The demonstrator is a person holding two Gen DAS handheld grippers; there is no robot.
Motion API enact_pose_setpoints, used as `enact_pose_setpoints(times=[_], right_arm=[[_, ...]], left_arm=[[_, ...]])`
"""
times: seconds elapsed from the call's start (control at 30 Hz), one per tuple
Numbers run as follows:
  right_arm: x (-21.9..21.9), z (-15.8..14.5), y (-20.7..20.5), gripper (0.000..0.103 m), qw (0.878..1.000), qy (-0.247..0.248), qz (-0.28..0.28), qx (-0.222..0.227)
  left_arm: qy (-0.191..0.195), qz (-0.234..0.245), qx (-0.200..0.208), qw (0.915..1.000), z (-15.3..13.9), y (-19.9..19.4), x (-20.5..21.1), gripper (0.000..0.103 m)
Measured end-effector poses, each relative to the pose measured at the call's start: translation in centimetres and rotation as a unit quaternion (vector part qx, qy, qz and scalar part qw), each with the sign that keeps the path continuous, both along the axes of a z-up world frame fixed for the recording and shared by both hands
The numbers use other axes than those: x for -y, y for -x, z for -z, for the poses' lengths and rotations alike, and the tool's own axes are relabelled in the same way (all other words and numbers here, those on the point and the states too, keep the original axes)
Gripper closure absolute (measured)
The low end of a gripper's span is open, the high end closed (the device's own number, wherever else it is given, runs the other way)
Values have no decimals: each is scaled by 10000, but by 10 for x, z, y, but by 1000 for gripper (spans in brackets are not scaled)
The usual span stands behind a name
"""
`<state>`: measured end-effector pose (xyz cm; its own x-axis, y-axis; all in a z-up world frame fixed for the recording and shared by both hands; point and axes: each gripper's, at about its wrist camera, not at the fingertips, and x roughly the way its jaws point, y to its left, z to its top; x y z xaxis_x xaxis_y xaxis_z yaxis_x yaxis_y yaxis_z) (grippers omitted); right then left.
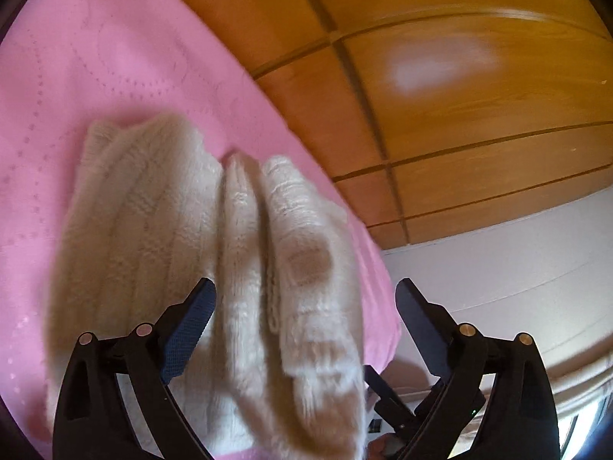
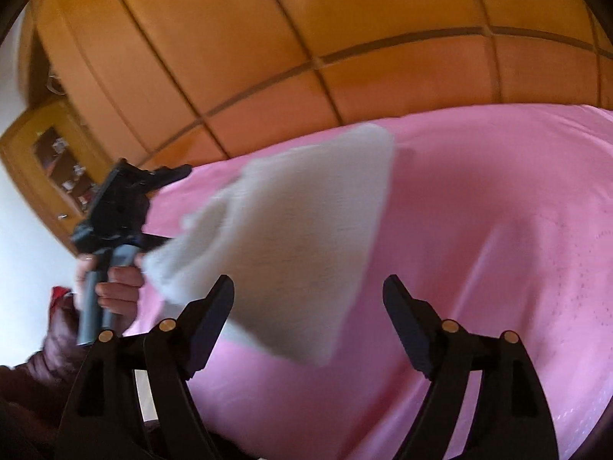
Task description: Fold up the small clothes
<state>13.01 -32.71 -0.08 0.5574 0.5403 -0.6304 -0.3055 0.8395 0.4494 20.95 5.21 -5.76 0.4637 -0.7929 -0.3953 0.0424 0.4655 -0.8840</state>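
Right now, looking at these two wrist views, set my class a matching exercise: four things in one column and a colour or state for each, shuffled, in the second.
Column one:
1. knitted garment
2. bedspread
3. wardrobe
4. right tongs

Column two:
A. pink, with a dotted pattern
B. orange-brown wood panels
C. open, holding nothing
D. cream, lying in folds on the bed

Pairs: 1-D, 2-A, 3-B, 4-C.

The left tongs are open too, with the garment beneath them.
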Motion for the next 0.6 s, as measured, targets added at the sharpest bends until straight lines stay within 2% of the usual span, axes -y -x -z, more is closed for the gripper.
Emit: enact_pose_setpoints(times=[0.07, 0.1, 0.17, 0.2, 0.23, 0.27, 0.33, 0.4, 0.47, 0.53, 0.6], right_arm=[[0, 5, -2, 23, 10000, 56, -74, -13], [-7, 10, -6, 23, 9999, 50, -134, -46], [-13, 16, -14, 23, 9997, 81, -217, -59], [-18, 16, -16, 23, 9996, 92, -248, -65], [-23, 18, -16, 23, 9995, 67, -312, -86], [-28, 17, -15, 23, 9994, 101, -334, -60], [-34, 11, -10, 23, 9991, 175, -374, 54], [-43, -3, -2, 23, 9985, 37, -503, 209], [-57, -14, 5, 22, 9968, 23, -700, 389], [-74, -17, 8, 19, 9953, 90, -844, 472], [-94, -10, 5, 19, 9947, 178, -938, 385]], left_arm=[[-167, 141, -3, 9998, -2, -4, 14, 11], [-301, 147, -19, 9994, -3, -5, 18, 16], [-715, 244, 17, 9971, -8, -9, 33, 50], [-1060, 238, 66, 9941, -11, -10, 39, 61], [-1375, 235, 172, 9901, -15, -10, 44, 78], [-1613, 178, 367, 9861, -22, -6, 46, 82], [-1754, -6, 814, 9811, -43, 6, 40, 83], [-1868, -144, 1112, 9760, -60, 17, 31, 84], [-2074, -314, 1455, 9669, -75, 35, 15, 84], [-2380, -430, 1568, 9576, -76, 47, 1, 84], [-2581, -562, 1346, 9550, -62, 46, -13, 84]])
